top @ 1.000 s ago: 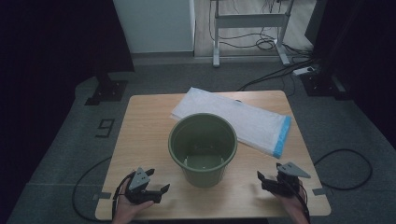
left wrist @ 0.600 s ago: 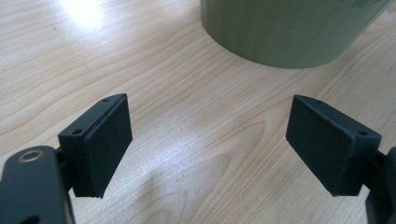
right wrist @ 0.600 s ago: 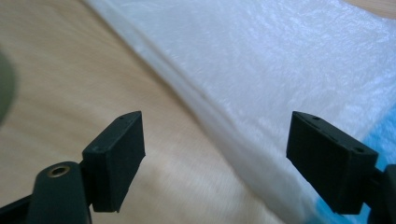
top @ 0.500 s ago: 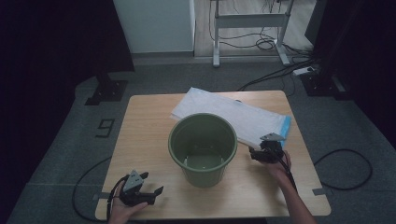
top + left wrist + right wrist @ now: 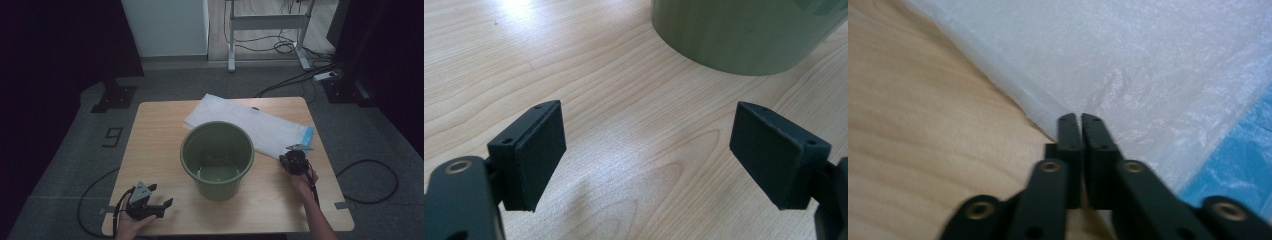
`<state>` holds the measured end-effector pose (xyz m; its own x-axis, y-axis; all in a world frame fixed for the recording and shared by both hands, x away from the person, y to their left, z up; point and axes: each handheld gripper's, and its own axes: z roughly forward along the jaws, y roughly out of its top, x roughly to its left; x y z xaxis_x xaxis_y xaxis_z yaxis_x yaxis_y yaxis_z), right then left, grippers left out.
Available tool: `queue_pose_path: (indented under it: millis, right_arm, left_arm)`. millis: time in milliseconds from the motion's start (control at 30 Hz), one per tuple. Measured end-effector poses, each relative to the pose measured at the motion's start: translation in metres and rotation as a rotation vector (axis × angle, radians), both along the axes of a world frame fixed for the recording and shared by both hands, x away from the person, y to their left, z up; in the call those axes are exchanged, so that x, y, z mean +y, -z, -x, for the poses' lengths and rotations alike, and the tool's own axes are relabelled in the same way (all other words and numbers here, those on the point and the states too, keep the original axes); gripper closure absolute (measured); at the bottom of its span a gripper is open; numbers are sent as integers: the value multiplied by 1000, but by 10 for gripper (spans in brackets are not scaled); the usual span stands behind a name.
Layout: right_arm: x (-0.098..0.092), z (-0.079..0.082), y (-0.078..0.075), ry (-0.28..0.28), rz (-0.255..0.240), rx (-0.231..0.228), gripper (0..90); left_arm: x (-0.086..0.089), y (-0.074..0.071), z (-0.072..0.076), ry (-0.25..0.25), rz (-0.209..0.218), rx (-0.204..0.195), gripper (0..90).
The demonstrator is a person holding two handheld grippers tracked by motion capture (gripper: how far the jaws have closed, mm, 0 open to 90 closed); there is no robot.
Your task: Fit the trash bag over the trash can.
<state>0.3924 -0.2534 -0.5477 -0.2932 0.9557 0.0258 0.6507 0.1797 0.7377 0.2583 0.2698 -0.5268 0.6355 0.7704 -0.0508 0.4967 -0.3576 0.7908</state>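
Since the earlier frames the right gripper [image 5: 295, 159] has travelled from the table's near right corner up to the near long edge of the white plastic bag [image 5: 250, 125], its jaws just closing together at that edge; whether film is pinched between them cannot be told. The flat bag runs diagonally across the table [image 5: 160, 150] behind the green bucket [image 5: 217, 159], blue end [image 5: 307, 136] rightward. The left gripper [image 5: 150, 205] rests near-left, jaws apart.
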Motion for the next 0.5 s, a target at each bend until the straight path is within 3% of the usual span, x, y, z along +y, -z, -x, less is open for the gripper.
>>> queue_pose_path:
  millis: [133,167,200,233,267,300,333,467,500]
  right_arm:
    - [-4,15,-2,-3,-3,-1,891]
    - [-8,34,-4,4,-39,-19,891]
    - [-9,41,-5,5,-45,-28,891]
    - [-10,51,-6,-3,-41,-36,891]
    - [-10,51,-6,-3,-41,-36,891]
    - [-12,62,-6,-12,-25,-44,891]
    - [-18,82,-6,-10,-15,-52,891]
    - [-37,120,-5,-6,-44,-66,891]
    - [-37,120,-5,-6,-44,-66,891]
  left_arm:
    - [1,0,0,-18,-2,2,150]
    - [2,0,0,-31,3,6,150]
    - [2,0,0,-31,3,6,150]
    - [1,0,0,-41,2,8,151]
    - [1,0,0,-41,2,8,151]
    - [1,0,0,-43,2,8,151]
    - [0,-1,1,-44,2,8,152]
    - [-3,-1,0,-46,10,16,154]
    - [-3,-1,0,-46,10,16,154]
